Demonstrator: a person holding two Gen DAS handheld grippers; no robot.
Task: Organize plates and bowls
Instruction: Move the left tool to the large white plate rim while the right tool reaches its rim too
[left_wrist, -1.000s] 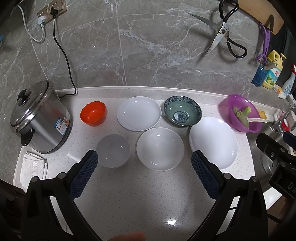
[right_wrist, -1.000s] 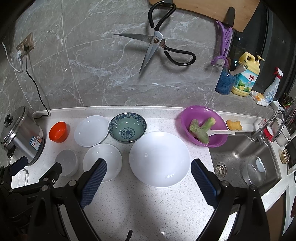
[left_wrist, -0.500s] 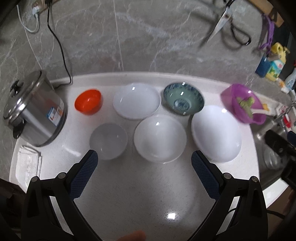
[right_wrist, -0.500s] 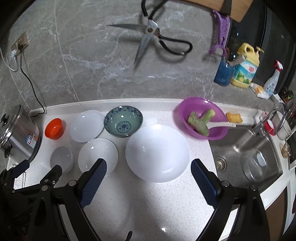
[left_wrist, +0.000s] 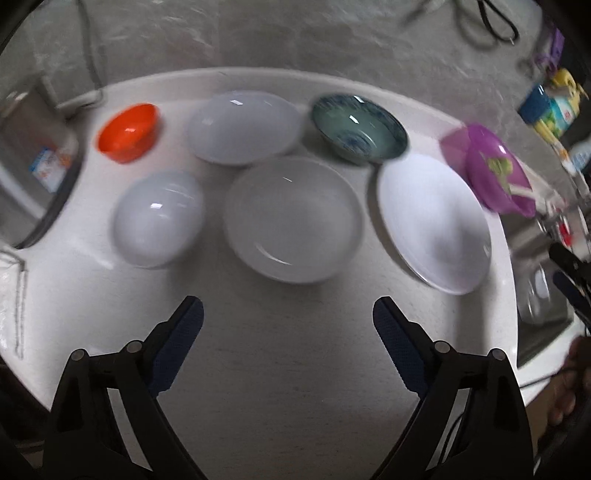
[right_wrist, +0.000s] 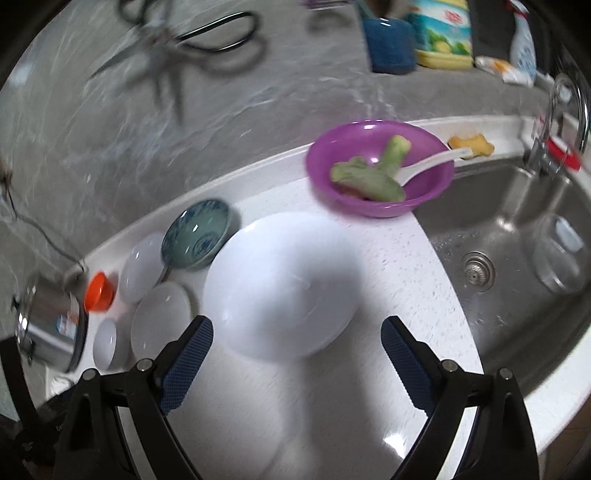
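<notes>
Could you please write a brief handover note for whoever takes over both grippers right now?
Left gripper: open, empty, jaws just narrowed a little, above the counter before the medium white bowl.
Right gripper: open, empty, at the near rim of the large white plate.
Also separate on the counter: orange bowl, small white bowl, small white plate, blue patterned bowl.
Done: nothing stacked.
Left: gather all plates and bowls.
</notes>
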